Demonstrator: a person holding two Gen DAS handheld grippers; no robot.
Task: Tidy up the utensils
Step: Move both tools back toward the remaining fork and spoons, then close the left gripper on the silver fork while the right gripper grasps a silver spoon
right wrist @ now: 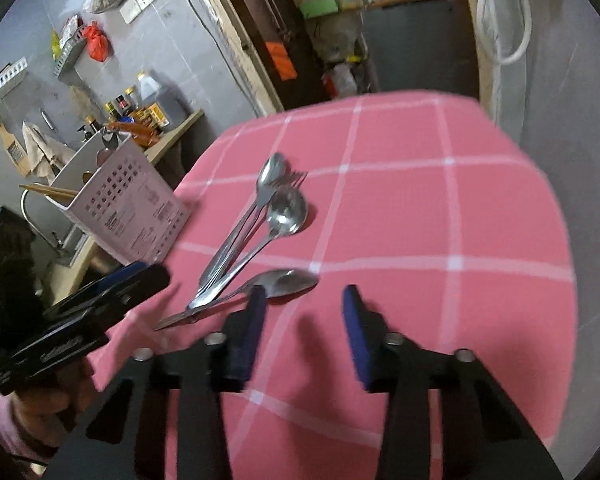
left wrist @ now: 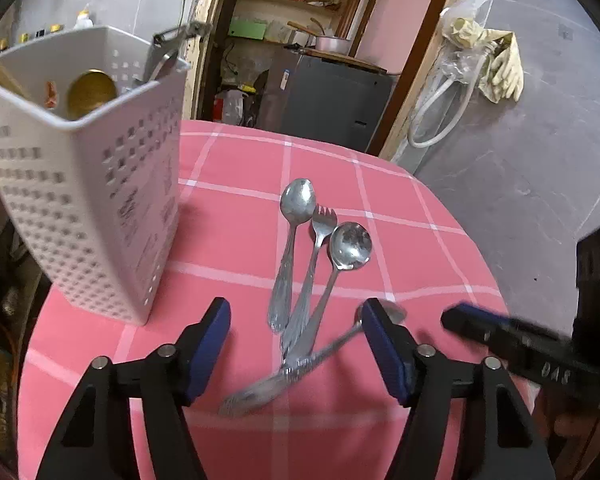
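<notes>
Several steel utensils lie bunched on the pink checked tablecloth: a spoon, a fork, a round spoon and one more spoon lying across their handles. My left gripper hovers open over those handles, its pads touching nothing. A white perforated caddy holding chopsticks and tools stands at the left. In the right wrist view the same pile lies ahead of my right gripper, which is open and empty; its left finger covers the nearest spoon's neck.
The other gripper shows at each view's edge: the right gripper and the left gripper. The table's rounded edge drops off at the right. Beyond it are a doorway with shelves, a grey cabinet and a counter with bottles.
</notes>
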